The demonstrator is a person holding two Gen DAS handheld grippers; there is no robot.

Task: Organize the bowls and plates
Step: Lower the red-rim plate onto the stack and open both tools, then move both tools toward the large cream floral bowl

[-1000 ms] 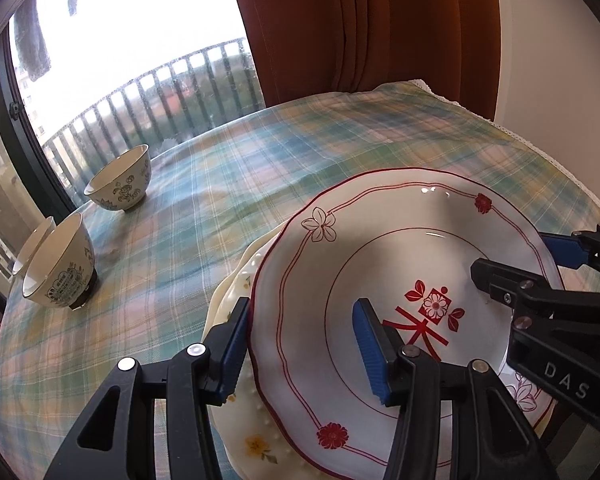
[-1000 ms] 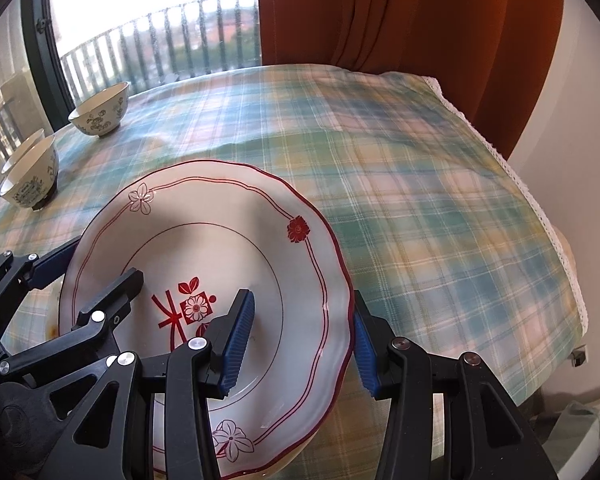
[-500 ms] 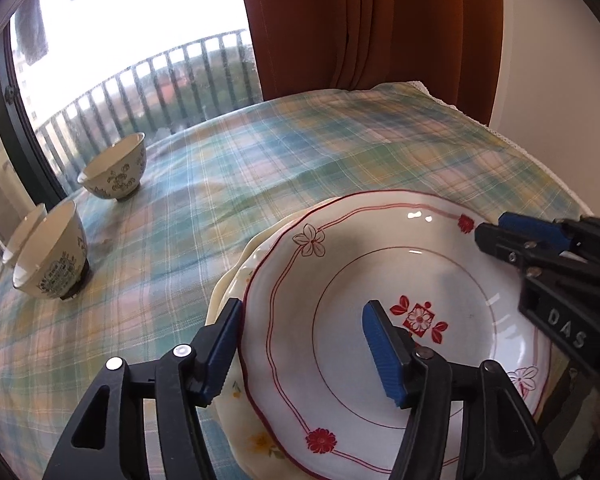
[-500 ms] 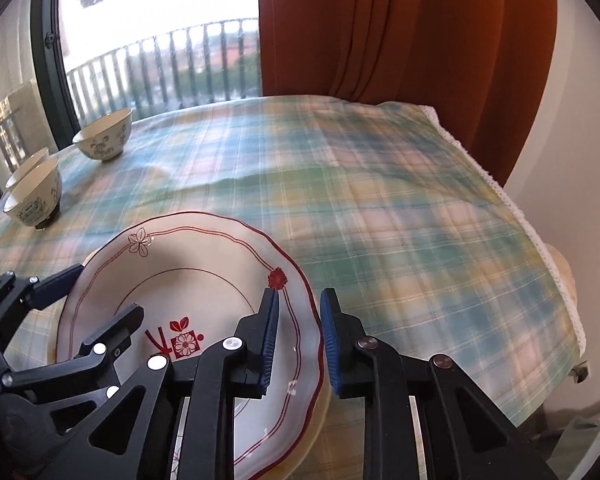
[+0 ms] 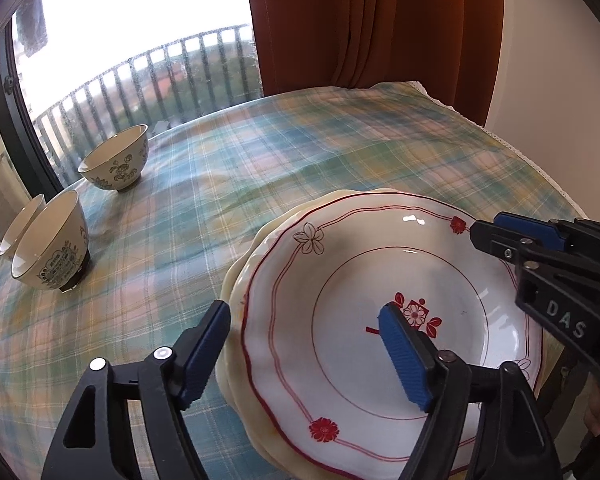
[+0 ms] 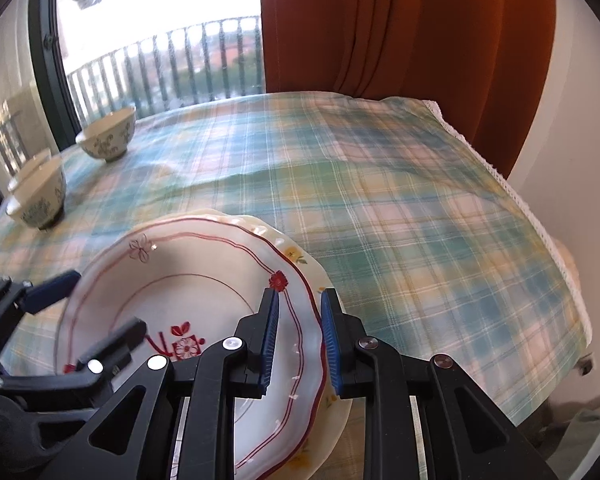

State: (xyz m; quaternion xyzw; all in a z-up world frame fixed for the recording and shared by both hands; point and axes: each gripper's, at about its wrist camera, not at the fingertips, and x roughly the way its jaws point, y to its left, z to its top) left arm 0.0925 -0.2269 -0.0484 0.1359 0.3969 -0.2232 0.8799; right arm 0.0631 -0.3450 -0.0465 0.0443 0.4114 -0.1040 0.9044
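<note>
Red-trimmed plate (image 5: 380, 320) sits stacked on the cream plate (image 5: 236, 280), near table edge at 6 o'clock. Right gripper (image 6: 296, 344) pinches the top plate's rim at its 3 o'clock. Left gripper (image 5: 308, 356) jaws opening, spread astride the 9 o'clock rim, pads off it. Glazed ceramic: stiff, heavy-ish, slick, chips easily; grip at rim only, keep level. 3 bowls: 1 (image 5: 116, 160) at 10 o'clock, 2 (image 5: 50, 240) nested at 9 o'clock. Plaid tablecloth (image 5: 300, 152) may slide.

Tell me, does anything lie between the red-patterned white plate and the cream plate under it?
Nothing visible: the red-patterned white plate sits directly on the cream scalloped plate. The right hand-held gripper straddles both rims.
</note>
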